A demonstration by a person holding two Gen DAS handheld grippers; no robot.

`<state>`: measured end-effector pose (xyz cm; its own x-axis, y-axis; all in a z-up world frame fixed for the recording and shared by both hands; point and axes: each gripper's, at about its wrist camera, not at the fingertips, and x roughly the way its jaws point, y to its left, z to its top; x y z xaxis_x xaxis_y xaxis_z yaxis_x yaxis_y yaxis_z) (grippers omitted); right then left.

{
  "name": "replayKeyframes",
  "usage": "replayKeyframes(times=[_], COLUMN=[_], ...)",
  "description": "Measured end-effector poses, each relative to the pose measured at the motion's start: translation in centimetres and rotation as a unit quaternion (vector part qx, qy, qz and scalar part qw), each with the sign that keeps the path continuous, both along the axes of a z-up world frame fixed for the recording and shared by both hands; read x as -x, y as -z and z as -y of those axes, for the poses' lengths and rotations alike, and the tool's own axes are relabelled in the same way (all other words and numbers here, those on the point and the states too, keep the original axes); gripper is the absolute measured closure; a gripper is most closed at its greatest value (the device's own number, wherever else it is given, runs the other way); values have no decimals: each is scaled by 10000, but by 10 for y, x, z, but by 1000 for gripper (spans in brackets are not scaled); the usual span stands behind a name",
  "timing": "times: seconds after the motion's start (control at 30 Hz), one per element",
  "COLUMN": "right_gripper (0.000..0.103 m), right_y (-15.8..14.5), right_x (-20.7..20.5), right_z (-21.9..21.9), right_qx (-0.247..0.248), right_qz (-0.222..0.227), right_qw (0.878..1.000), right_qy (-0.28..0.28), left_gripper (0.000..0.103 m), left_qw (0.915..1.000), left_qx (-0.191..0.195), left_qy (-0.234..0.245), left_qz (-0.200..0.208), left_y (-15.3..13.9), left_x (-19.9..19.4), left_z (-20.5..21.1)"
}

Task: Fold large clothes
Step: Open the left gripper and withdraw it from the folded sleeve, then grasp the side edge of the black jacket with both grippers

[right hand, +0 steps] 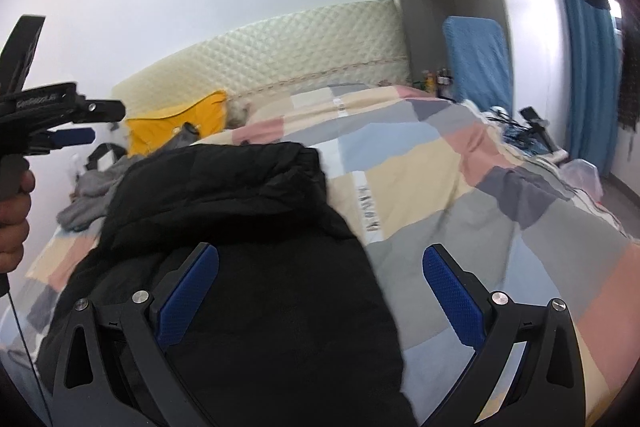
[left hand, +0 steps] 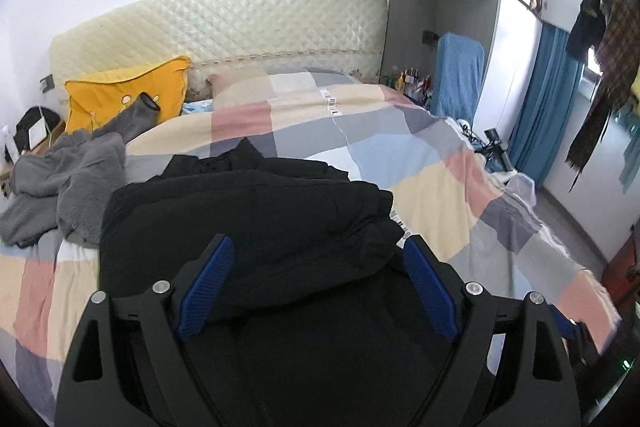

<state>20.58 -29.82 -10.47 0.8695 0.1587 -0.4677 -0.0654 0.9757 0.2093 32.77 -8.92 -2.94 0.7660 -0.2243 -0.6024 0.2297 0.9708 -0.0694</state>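
Observation:
A black padded jacket lies bunched in a thick fold on the checked quilt of a bed. In the left wrist view my left gripper is open above the jacket's near part, its blue pads wide apart and gripping nothing. The right wrist view shows my right gripper open too, one finger over the jacket and the other over the quilt. In the same view the left gripper is raised at the far left, held by a hand, clear of the cloth.
A rumpled grey fleece garment lies left of the jacket, with a yellow pillow against the quilted headboard. Right of the bed are a blue-covered chair, a blue curtain and hanging clothes.

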Motion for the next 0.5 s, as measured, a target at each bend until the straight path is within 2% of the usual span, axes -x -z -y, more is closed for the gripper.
replayKeyframes(times=[0.17,0.5], right_gripper=[0,0], right_y=[-3,14], right_x=[8,-2], right_z=[-23,-61], right_qx=[187,502], right_qz=[69,-183], right_qw=[9993,9962], right_qy=[-328,-692], left_gripper=[16,16], left_qw=[9996,9967], left_qx=[-46,-223], left_qy=[-260,-775], left_qz=[110,-21], left_y=[9,68], left_x=[27,31], left_z=[-45,-133])
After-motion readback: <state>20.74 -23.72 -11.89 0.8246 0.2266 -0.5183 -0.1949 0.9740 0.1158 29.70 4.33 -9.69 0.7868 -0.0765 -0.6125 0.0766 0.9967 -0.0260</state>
